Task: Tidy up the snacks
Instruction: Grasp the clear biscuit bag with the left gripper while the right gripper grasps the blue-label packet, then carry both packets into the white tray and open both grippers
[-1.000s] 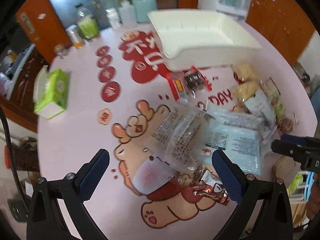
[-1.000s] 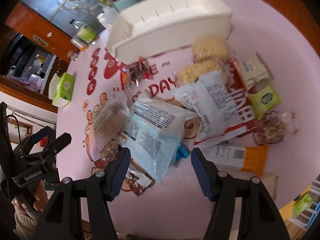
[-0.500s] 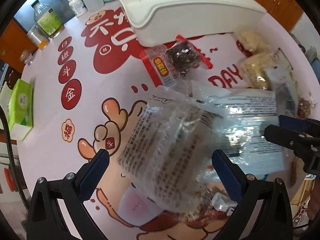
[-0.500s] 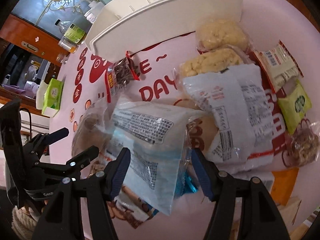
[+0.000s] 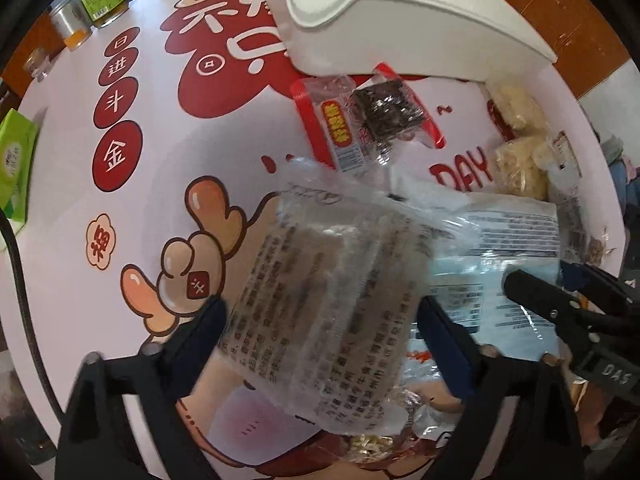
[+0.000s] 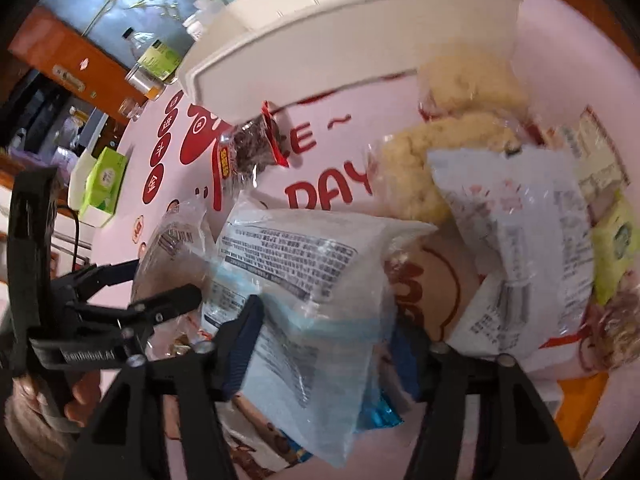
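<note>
The snacks lie in a loose heap on the near and right part of the pink counter, and, so far as the pictures show, none of them has reached the white bin at the far side; only part of its inside shows, so I cannot be certain it holds nothing. A clear packet with printed text sits between the fingers of the left gripper, which stand on either side of it; the frame is blurred, and I cannot tell whether the pads press it or merely flank it. Just to its right a pale blue bag sits between the fingers of the right gripper, which look close against its sides, though a firm grip is not certain. Beyond them lie a red-edged dark snack pack just near of the bin, two yellowish crumbly packs, a white printed bag and a green sachet to the right. The sorting looks barely begun: two packets are being taken up, and nearly the whole heap remains to be moved.
</note>
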The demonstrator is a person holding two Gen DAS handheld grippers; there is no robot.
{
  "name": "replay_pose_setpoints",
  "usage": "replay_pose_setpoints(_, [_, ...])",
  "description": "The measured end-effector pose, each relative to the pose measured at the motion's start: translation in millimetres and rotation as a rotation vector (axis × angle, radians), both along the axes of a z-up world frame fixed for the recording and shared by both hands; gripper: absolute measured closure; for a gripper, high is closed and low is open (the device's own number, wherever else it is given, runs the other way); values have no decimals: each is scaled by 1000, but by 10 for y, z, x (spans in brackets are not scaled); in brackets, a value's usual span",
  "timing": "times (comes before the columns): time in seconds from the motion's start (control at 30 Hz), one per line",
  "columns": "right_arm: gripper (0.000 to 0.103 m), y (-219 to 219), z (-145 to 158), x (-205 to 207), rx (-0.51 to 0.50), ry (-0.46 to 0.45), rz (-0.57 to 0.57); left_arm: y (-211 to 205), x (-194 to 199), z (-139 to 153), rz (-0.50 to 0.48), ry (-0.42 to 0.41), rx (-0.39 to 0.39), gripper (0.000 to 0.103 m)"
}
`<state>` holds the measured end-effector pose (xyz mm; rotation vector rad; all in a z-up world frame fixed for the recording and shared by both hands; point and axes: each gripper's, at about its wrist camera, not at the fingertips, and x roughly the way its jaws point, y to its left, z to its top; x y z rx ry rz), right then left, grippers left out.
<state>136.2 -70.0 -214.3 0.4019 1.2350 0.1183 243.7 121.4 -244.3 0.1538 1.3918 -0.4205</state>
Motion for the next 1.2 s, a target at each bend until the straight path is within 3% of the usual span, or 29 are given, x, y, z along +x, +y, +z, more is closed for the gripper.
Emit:
replay_pose_setpoints(0.07, [68, -12, 58, -28, 22, -23, -2, 24, 2, 14, 17, -5, -14, 25])
replay_pose_setpoints(0.3, [80, 130, 483, -129, -43, -125, 32, 158, -101, 232, 106, -43, -36, 34])
replay_pose_setpoints(0.47, [85, 46, 946, -271, -57, -202, 25, 291, -301, 743, 140, -136, -88, 34])
replay_pose_setpoints(0.73, [85, -185, 1907, -247, -172, -401, 9, 145, -334, 1720, 110, -321, -162, 33])
replay_pose_setpoints(0.97, [85, -544, 2428, 338, -277, -526, 23, -287, -36, 2304, 174, -447, -155, 33])
replay_pose_setpoints(1.1, [85, -767, 2458, 818, -319, -563, 38, -616, 293, 2419, 234, -470, -125, 32])
replay_pose_setpoints(1.2, [85, -915, 2335, 1224, -320, -541, 65, -840, 633, 2329, 290, -472, -96, 32])
